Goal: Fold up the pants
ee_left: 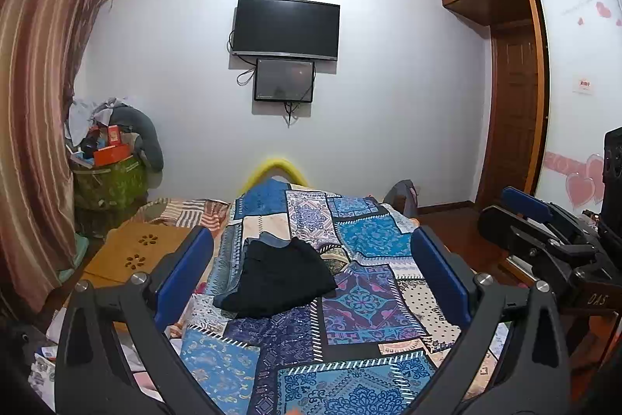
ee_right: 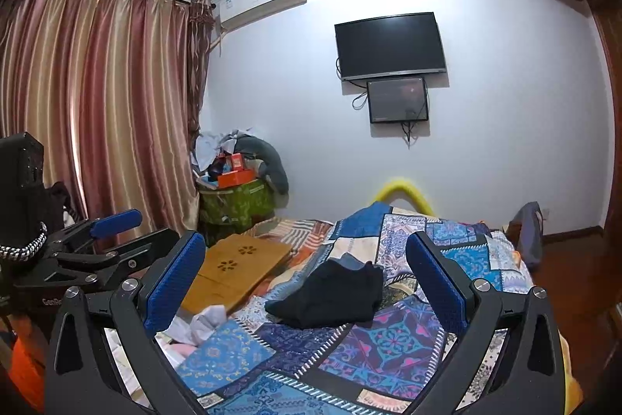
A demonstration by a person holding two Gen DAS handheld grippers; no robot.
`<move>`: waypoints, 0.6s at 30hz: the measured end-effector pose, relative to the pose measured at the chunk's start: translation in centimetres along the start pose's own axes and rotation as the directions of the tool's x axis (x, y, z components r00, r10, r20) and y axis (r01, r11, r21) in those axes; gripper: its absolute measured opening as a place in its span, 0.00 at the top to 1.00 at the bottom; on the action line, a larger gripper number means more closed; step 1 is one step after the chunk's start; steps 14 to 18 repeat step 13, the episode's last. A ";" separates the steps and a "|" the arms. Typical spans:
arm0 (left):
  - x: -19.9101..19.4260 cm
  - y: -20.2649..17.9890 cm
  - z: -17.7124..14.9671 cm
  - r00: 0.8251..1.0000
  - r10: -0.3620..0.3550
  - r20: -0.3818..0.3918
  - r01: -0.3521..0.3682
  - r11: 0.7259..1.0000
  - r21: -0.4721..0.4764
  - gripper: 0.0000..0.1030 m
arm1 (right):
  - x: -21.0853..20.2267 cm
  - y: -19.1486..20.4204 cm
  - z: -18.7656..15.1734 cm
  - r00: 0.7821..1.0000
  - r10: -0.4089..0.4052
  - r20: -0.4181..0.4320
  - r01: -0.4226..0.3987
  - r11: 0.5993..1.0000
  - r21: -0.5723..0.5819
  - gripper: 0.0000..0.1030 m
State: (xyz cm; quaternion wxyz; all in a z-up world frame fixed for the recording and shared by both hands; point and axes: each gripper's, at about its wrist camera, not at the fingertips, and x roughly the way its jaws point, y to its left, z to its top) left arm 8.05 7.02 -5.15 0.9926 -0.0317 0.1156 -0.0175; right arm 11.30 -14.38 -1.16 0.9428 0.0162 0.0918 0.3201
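Pants: black pants point(ee_left: 280, 275) lie in a compact heap on the patchwork bedspread point(ee_left: 361, 302), near the middle of the bed; a strip of blue-grey cloth point(ee_left: 272, 240) shows at their far edge, and whether it is part of them or a separate garment cannot be told.
Lay of the pants: the heap seems to run slightly longer from near-left to far-right, but no waistband, leg or hem can be picked out, so the true long axis is unclear.
Direction from the tongs: ahead of and below both, well apart from either.
Left tongs point(ee_left: 311, 271): spread wide, nothing between the blue pads; the pants sit a little left of centre in this view.
Right tongs point(ee_right: 307, 279): likewise spread and empty; the pants show almost centred between the fingers.
Nearer hand: judged about equal; the two tongs are side by side, each visible at the edge of the other's view.
Step in hand: probably the approach; the pants may already be part-folded, which cannot be confirmed.
Around: a wooden lap tray point(ee_right: 237, 271) and crumpled white paper point(ee_right: 202, 325) lie left of the pants.
Hidden: the near bed edge is cut off by the tongs' frames.
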 end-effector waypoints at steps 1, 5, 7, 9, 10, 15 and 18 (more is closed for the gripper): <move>0.0 0.0 0.0 1.000 -0.002 -0.003 0.002 1.000 -0.001 0.01 | 0.0 0.0 0.0 1.000 0.001 0.000 -0.001 1.000 0.000 0.00; 0.0 0.0 0.0 1.000 -0.004 -0.004 0.004 1.000 -0.001 0.01 | 0.0 0.1 0.1 1.000 -0.002 -0.001 0.002 1.000 -0.011 0.00; -0.1 0.0 0.0 1.000 -0.003 -0.004 0.003 1.000 0.005 0.01 | -0.1 0.1 0.1 1.000 -0.002 0.000 0.002 1.000 -0.014 0.00; -0.1 -0.1 -0.1 1.000 -0.008 -0.004 0.008 1.000 0.013 0.01 | 0.0 0.1 0.1 1.000 -0.002 0.000 0.002 1.000 -0.010 0.00; -0.1 -0.2 -0.1 1.000 -0.009 -0.004 0.009 1.000 0.015 0.01 | 0.1 0.1 0.1 1.000 0.000 -0.001 0.000 1.000 -0.008 0.00; -0.1 -0.5 -0.2 1.000 -0.011 -0.005 0.011 1.000 0.025 0.01 | 0.1 0.0 0.0 1.000 0.001 -0.004 -0.001 1.000 -0.004 0.00; -0.1 -0.5 -0.2 1.000 -0.011 -0.005 0.011 1.000 0.025 0.01 | 0.1 0.0 0.0 1.000 0.001 -0.004 -0.001 1.000 -0.004 0.00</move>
